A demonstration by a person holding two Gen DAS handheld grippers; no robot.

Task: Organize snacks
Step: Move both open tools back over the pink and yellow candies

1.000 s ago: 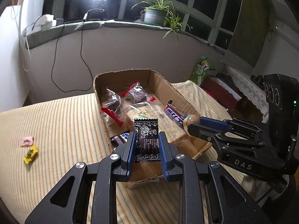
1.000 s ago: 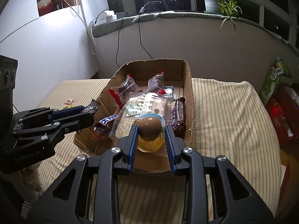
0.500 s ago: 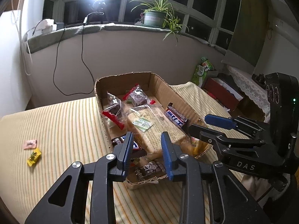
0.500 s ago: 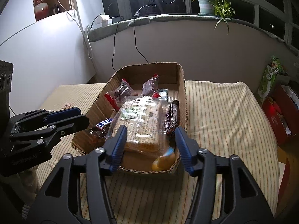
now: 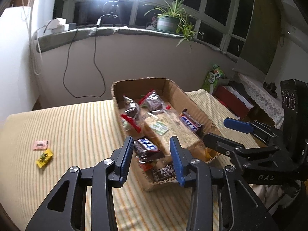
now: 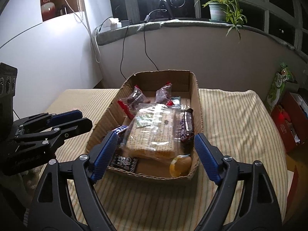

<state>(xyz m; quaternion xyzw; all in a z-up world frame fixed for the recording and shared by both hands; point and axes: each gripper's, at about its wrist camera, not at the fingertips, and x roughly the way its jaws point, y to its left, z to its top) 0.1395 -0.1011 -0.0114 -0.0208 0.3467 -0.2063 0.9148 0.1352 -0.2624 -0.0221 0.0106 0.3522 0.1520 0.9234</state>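
1. Left wrist view: my left gripper (image 5: 152,158) has its blue-padded fingers (image 5: 127,157) spread apart with nothing between them, held above the near end of the cardboard box (image 5: 177,94)
2. Inside the box I see a bagged loaf of sliced bread (image 5: 171,130) down the middle, a Snickers bar (image 5: 190,124) against the right wall, another Snickers bar (image 5: 146,148) near the front left, and a black printed snack packet (image 5: 163,172) in the front corner
3. Two clear cake packets with red seals (image 5: 132,111) lie toward the far end of the box
4. My right gripper (image 5: 221,132) reaches in from the right, its fingers parted, over the box's near right corner
5. A pink candy (image 5: 40,145) and a yellow candy (image 5: 44,158) lie on the striped tablecloth (image 5: 77,127), well apart from the box, to its left
6. Right wrist view: my right gripper (image 6: 156,154) is wide open and empty, its fingers framing the near end of the box
7. A round yellow-wrapped pastry (image 6: 181,164) rests in the box's front right corner, just beside the bread; the black packet sits in the front left corner
8. My left gripper shows at the left edge, fingers parted, beside the box's left wall
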